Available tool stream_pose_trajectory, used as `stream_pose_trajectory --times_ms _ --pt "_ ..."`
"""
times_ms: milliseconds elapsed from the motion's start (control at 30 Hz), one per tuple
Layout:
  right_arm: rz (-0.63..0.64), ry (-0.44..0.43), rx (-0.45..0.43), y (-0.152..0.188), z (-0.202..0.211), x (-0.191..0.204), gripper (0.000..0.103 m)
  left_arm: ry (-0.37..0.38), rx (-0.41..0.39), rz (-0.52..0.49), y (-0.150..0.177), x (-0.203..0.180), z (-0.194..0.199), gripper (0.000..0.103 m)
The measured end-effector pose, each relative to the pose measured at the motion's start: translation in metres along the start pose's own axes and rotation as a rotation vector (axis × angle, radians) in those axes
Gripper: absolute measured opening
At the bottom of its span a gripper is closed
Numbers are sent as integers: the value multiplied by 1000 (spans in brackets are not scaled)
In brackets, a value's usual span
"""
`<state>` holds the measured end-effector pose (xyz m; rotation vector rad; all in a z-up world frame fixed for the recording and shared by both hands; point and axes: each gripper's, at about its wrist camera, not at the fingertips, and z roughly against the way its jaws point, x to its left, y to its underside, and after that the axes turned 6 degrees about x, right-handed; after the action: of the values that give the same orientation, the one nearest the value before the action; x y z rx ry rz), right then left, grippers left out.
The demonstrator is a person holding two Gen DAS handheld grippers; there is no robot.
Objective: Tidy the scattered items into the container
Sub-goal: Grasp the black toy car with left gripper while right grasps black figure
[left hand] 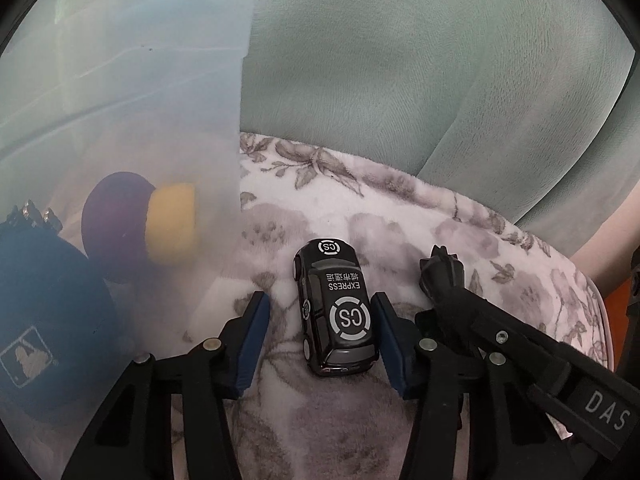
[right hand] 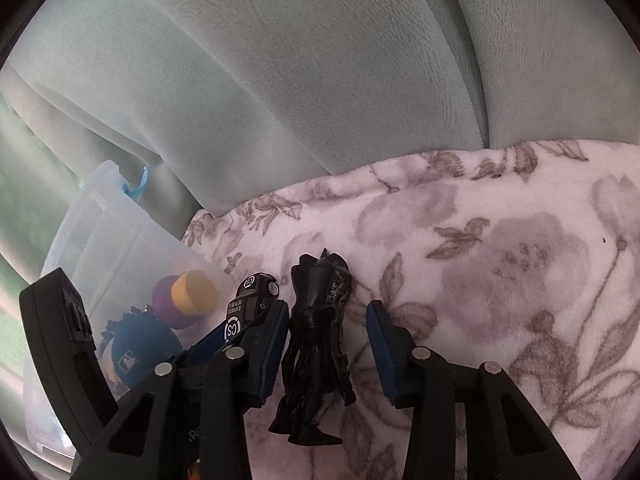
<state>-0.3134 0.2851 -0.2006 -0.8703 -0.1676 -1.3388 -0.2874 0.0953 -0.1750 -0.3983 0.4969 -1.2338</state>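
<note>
Two pickups: each gripper straddles one toy on the floral blanket (right hand: 500,240).
Left gripper (left hand: 320,340): half-wide; right pad touches the toy car (left hand: 334,306), left pad stands clear; no grip.
Right gripper (right hand: 328,344): narrowed; black figure (right hand: 320,344) lies between, left pad touching, right pad apart.
Container (right hand: 120,240): clear bin just left of the car, holding a cap (left hand: 36,336) and a purple-yellow toy (left hand: 148,224).
Room: grippers nearly touch; the bin wall must be cleared; open blanket to the right.

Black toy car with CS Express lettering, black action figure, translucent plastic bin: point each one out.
Black toy car (left hand: 336,308), left wrist view, roof.
Black action figure (right hand: 320,320), right wrist view, torso.
Translucent plastic bin (right hand: 120,216), right wrist view, side wall.
</note>
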Motion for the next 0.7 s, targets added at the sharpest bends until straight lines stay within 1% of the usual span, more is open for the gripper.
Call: stream_pose_trajectory --times_ms 200,400,500,567,700 --pt "8 -14 -4 -1 -4 6 31 4 -4 1 -1 1 0 51" --pt "-2 -15 -6 -1 -4 8 31 12 -5 0 -2 1 1 50" --pt "8 -12 -2 -1 -3 8 31 20 -7 -11 -3 -1 2 44" --pt "15 -7 -2 0 0 9 31 26 -7 -23 -3 -3 3 37" --pt "4 -1 0 4 4 10 30 32 -1 -44 -2 -6 5 35"
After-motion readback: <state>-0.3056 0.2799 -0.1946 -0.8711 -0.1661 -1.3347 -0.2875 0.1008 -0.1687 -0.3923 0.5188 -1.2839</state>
